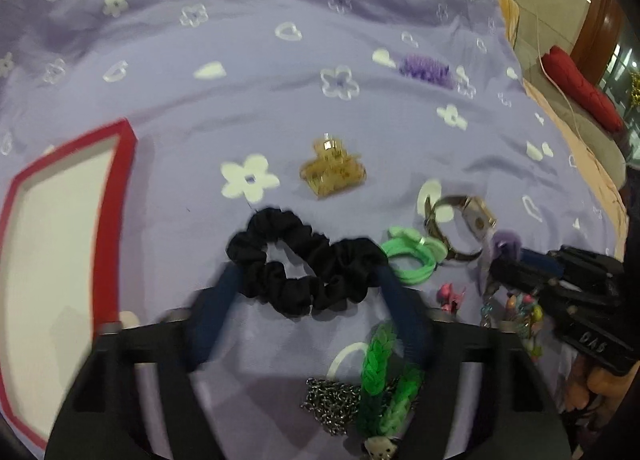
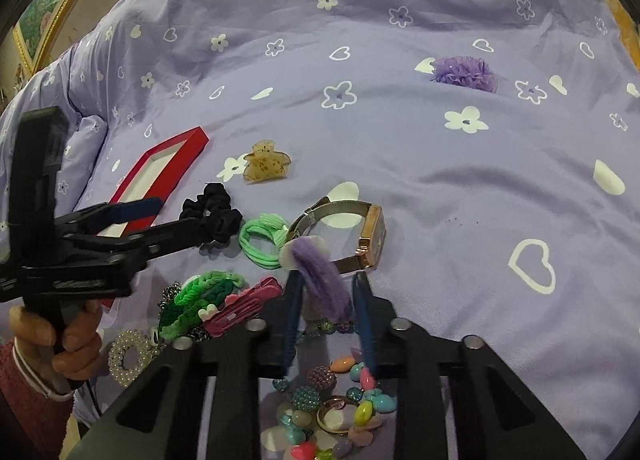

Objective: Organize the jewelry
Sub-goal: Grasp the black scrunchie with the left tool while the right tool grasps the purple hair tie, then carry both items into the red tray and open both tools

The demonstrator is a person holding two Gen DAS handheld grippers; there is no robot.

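My left gripper [image 1: 304, 274] is open, its blue fingers on either side of a black scrunchie [image 1: 304, 264] on the purple bedspread; it also shows in the right wrist view [image 2: 212, 215]. My right gripper [image 2: 326, 280] is shut on a fuzzy purple hair clip [image 2: 320, 280], held just above the bed beside a gold-cased watch [image 2: 360, 236]. A red tray with a white lining [image 1: 120, 195] lies at the left. A mint green hair tie [image 1: 412, 260] lies between scrunchie and watch.
An amber claw clip [image 1: 334, 169] and a purple flower clip [image 1: 428, 69] lie farther out. A green braided band [image 1: 380, 376], a metal chain [image 1: 328, 404], a pink clip [image 2: 244, 304], a pearl ring [image 2: 128, 356] and colourful beads [image 2: 340, 408] lie near me.
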